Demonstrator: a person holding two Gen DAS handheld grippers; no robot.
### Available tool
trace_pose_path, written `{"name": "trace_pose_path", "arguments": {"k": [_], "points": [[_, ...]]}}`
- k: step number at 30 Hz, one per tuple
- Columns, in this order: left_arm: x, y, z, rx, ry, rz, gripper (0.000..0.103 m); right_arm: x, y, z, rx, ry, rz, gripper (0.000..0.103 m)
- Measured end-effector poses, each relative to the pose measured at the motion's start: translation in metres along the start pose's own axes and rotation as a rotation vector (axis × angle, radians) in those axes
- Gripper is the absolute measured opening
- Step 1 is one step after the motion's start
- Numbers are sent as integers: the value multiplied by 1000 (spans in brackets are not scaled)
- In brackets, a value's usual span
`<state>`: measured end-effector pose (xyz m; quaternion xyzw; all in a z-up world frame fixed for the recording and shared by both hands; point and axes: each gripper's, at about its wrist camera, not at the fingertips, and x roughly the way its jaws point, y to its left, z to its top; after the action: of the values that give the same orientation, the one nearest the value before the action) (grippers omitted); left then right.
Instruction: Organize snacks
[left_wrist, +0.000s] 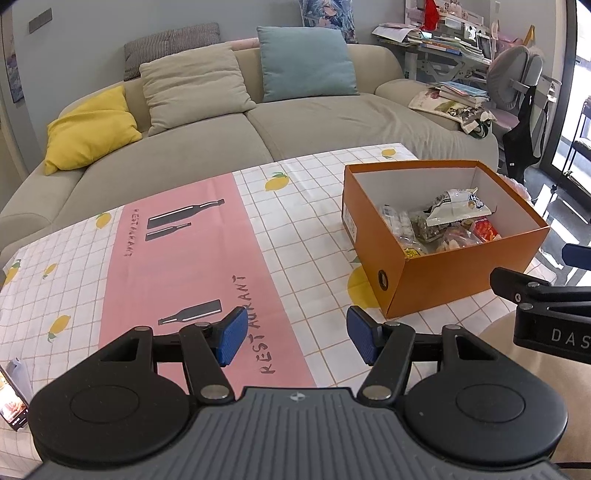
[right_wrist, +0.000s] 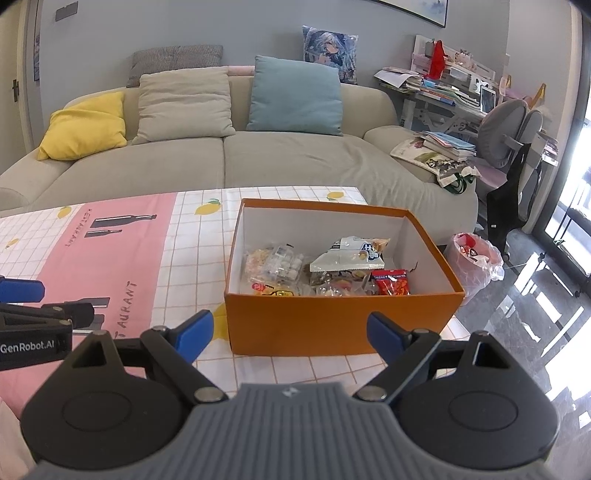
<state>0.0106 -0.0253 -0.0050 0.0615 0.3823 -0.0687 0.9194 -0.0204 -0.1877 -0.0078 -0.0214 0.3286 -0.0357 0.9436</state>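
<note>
Snack packets (right_wrist: 325, 271) heaped inside an open orange cardboard box (right_wrist: 332, 321) on the lemon-print tablecloth (left_wrist: 295, 236).
Box sits just ahead of the right gripper (right_wrist: 290, 332), ahead-right of the left gripper (left_wrist: 291, 338); both spread wide, holding nothing.

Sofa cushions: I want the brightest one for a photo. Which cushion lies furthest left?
The yellow cushion, slumped at the sofa's left end. The beige cushion and blue cushion stand further right against the backrest.
</note>
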Motion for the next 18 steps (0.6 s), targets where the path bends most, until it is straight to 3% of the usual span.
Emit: {"name": "trace_pose_path", "arguments": {"k": [18], "points": [[-1, -2, -3, 13, -5, 3, 72, 2, -1, -2, -11, 12, 8, 88]]}}
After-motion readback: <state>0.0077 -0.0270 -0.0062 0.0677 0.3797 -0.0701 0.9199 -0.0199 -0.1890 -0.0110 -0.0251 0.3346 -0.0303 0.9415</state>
